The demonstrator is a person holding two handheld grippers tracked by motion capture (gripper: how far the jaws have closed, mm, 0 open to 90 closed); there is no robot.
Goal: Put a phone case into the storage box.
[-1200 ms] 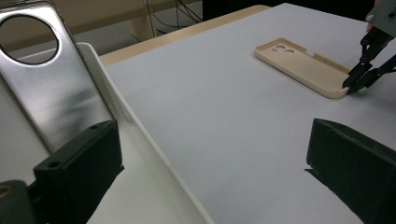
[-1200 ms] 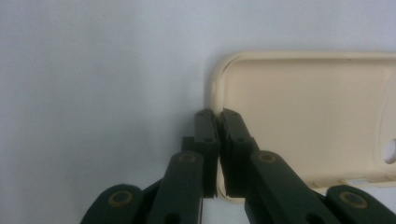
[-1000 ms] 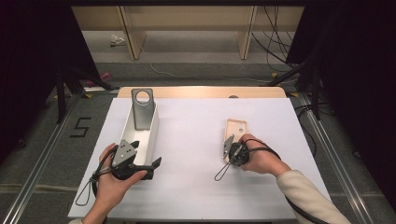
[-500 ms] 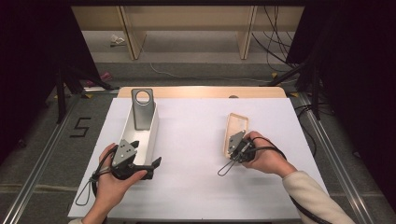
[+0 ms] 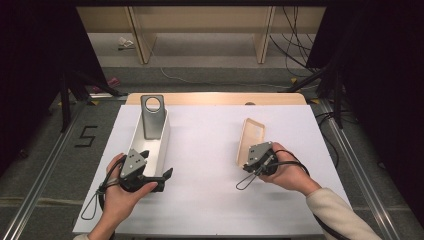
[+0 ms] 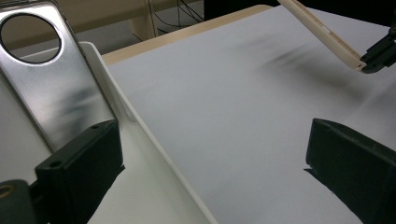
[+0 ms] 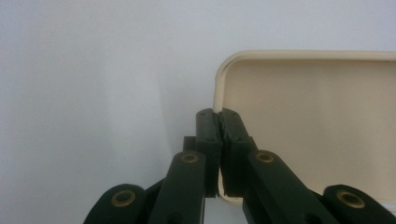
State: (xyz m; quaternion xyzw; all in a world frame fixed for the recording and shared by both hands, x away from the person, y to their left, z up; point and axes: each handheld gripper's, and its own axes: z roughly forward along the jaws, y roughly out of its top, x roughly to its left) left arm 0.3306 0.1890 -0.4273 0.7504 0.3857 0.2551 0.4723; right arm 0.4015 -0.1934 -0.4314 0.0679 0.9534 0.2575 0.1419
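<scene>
- Right tongs (image 5: 248,161), right of centre in the high view, are clenching the rim of a beige phone case (image 5: 251,140), tilting it above the desk (image 5: 210,150).
- Left tongs (image 5: 155,175), lower left, are standing released beside a white tray (image 5: 162,145) holding a silver phone case (image 5: 151,117).

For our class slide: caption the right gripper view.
Right tongs shut on the beige phone case's rim above the white table.
</scene>
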